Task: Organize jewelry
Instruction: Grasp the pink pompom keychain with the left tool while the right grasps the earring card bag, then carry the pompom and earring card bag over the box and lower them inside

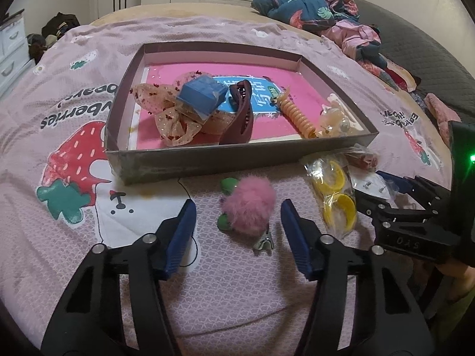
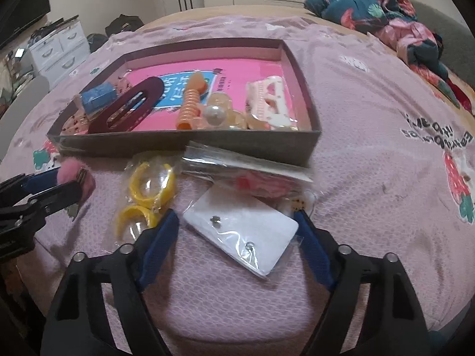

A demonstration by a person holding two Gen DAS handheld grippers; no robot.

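I am working over the bed with its lilac strawberry-print quilt [image 1: 89, 112], and the shallow grey cardboard box with a pink lining [image 1: 190, 160] sits in the upper middle of both views, already holding several hair pieces. Lower down, just in front of the box, the loose items wait. My left claw [image 1: 237, 207] stands apart around the fluffy pink pom-pom hair clip with green ends [image 1: 248, 207], at the lower centre of the left view; the blue pads flank it without touching, so nothing is held there. My right claw [image 2: 236, 222] is likewise released, its fingers either side of the clear packet with a white card of stud earrings [image 2: 240, 237], low in the centre of the right view, with the bagged yellow plastic hoops [image 2: 148, 190] to its left. I judge both pickups are about to begin: each claw must sink a little, close gently, then carry its piece up into the box.
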